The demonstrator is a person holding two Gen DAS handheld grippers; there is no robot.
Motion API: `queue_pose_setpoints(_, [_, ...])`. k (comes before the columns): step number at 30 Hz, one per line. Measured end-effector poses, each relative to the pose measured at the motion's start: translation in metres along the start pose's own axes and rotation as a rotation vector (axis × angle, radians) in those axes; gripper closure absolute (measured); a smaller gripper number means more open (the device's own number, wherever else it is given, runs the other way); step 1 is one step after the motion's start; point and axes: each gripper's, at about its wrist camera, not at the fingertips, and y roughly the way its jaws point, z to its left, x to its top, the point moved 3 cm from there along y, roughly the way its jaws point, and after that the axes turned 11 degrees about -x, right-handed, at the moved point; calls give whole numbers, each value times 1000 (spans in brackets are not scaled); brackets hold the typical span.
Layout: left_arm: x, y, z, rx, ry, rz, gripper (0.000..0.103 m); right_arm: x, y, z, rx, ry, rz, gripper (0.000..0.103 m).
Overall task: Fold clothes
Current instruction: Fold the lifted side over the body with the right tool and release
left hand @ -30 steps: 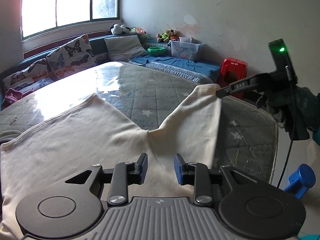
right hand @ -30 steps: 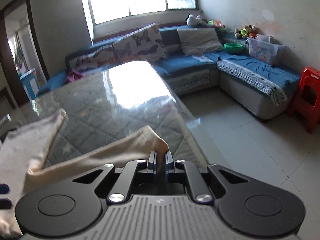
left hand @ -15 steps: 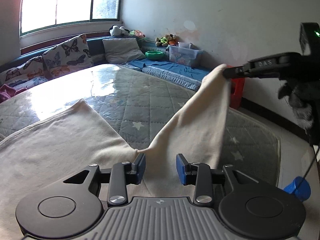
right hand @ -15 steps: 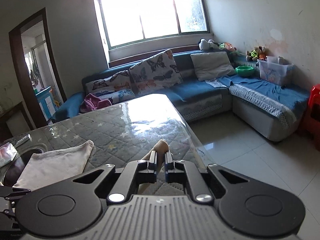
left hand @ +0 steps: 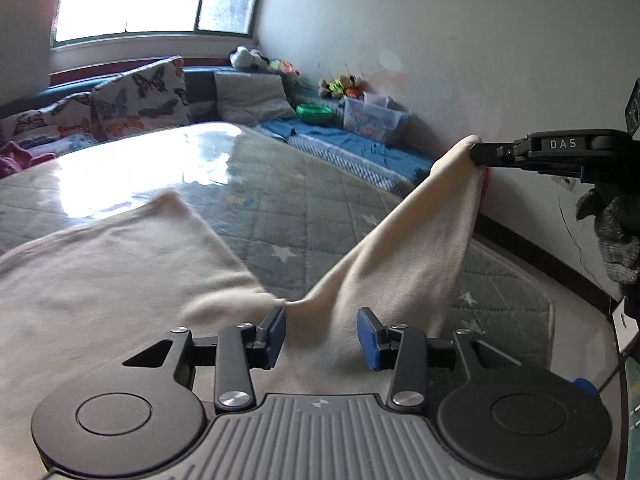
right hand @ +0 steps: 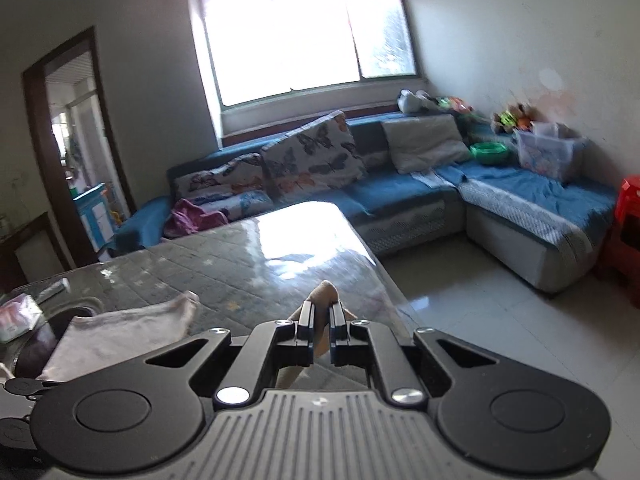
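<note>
A cream garment (left hand: 104,276) lies spread on the quilted grey table cover (left hand: 280,204). My right gripper (right hand: 321,312) is shut on one end of the garment (right hand: 325,292) and holds it lifted high, so a strip of cloth (left hand: 408,248) rises from the table to it; the right gripper also shows in the left wrist view (left hand: 476,152). My left gripper (left hand: 322,336) is open, low over the cloth where the lifted strip meets the flat part. The rest of the garment (right hand: 120,332) shows flat at the left in the right wrist view.
A blue corner sofa (right hand: 400,188) with butterfly cushions (right hand: 316,160) stands behind the table. A clear storage box (right hand: 548,152), a green bowl (right hand: 490,152) and toys sit on it. A red stool (right hand: 628,220) stands by the wall. A tiled floor (right hand: 480,320) lies right of the table.
My right gripper has raised its end of the garment well above the table, pulling the cloth into a steep strip. My left gripper stays open over the cloth.
</note>
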Motion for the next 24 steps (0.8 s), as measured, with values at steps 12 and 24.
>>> queue_pose_setpoints(12, [-38,-92,35,151,-99,-55,60,24,-41,124,291,-239,-91,99])
queue_pose_setpoints(24, [-75,-142,52,203,-198,-110,57,-43,-53,268,644,-493,62,99])
